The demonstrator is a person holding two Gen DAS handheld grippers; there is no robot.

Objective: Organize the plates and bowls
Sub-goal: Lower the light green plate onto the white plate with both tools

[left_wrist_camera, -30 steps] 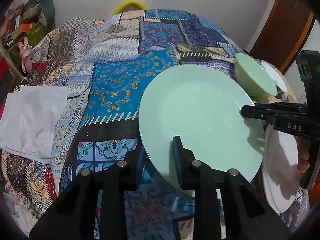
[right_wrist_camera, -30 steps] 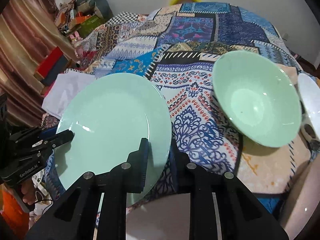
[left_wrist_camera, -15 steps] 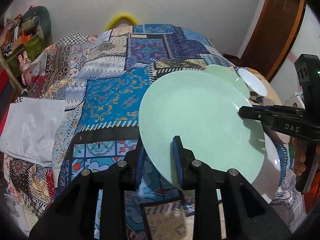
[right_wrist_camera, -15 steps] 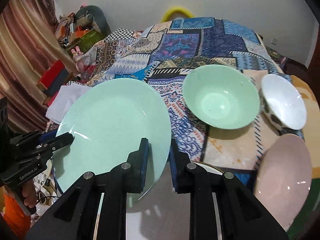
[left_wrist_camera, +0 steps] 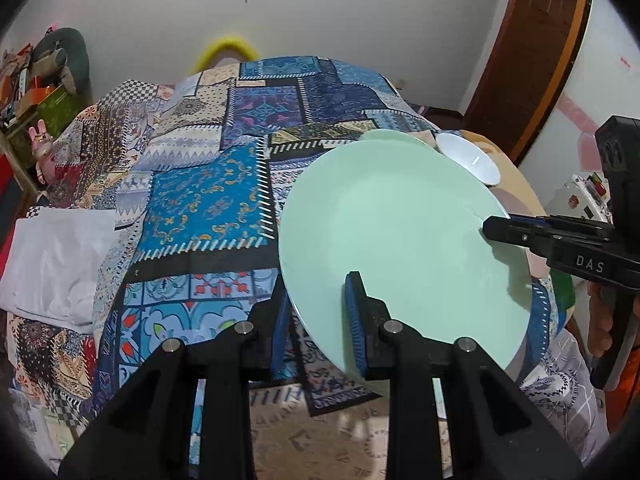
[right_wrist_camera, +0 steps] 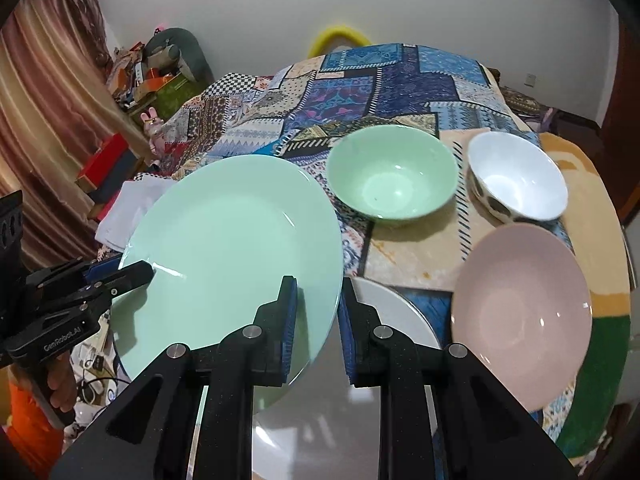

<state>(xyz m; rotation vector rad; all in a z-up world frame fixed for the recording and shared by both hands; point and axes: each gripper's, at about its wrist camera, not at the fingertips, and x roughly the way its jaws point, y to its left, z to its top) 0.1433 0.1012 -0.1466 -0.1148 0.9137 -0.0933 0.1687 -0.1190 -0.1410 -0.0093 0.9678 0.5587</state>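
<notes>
A large mint-green plate (left_wrist_camera: pixel 400 240) is held in the air above the table by both grippers. My left gripper (left_wrist_camera: pixel 316 320) is shut on its near rim. My right gripper (right_wrist_camera: pixel 316 320) is shut on the opposite rim of the same plate (right_wrist_camera: pixel 232 240). In the left wrist view the right gripper (left_wrist_camera: pixel 496 230) shows at the plate's right edge. Under the plate lies a white plate (right_wrist_camera: pixel 376 380). A green bowl (right_wrist_camera: pixel 392 176), a white bowl with dark spots (right_wrist_camera: pixel 516 180) and a pink plate (right_wrist_camera: pixel 520 312) stand on the table.
A patchwork cloth (left_wrist_camera: pixel 208 184) covers the table. A folded white cloth (left_wrist_camera: pixel 56 256) lies at its left edge. Boxes and toys (right_wrist_camera: pixel 152 72) sit on a shelf at the left by a curtain. A wooden door (left_wrist_camera: pixel 532 52) is at the right.
Both grippers have lifted the green plate well above the table. The view has pulled back, so the bowls and pink plate now show smaller and lower.
</notes>
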